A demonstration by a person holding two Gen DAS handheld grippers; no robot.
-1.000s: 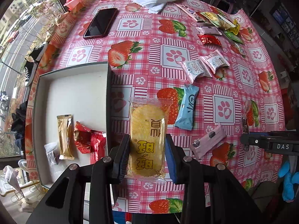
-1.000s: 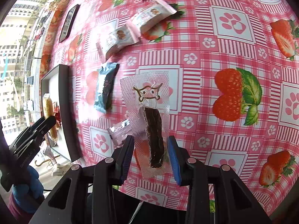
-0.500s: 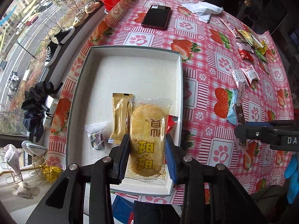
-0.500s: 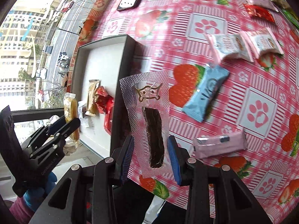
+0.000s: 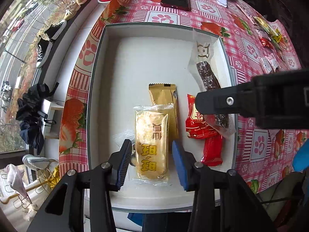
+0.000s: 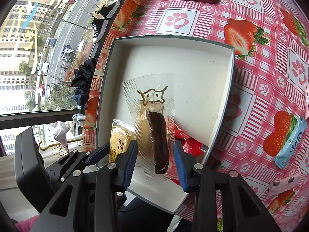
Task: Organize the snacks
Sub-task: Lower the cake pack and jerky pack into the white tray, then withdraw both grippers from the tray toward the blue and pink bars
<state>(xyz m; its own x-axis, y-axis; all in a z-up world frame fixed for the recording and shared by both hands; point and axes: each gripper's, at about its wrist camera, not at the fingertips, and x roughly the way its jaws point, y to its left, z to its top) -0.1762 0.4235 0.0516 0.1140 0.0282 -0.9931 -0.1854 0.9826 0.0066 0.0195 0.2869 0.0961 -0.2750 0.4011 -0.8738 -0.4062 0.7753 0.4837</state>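
Carried across from the strawberry-print worktop [image 5: 256,54] since the earlier frames and now over the white box [image 5: 154,58]. Left gripper [image 5: 152,158] opening, pads clear of the rice cracker packet [image 5: 151,143], which lies on the box floor beside a gold sachet [image 5: 164,96] and red packets [image 5: 200,123]; right gripper [image 6: 156,160] opening around the jerky strip pouch [image 6: 154,127], apparently not yet dropped. Likely light, slick film; cracker brittle, so best pinched gently across the width.

Yellow rice cracker [image 5: 151,145]; white tray [image 5: 154,58]
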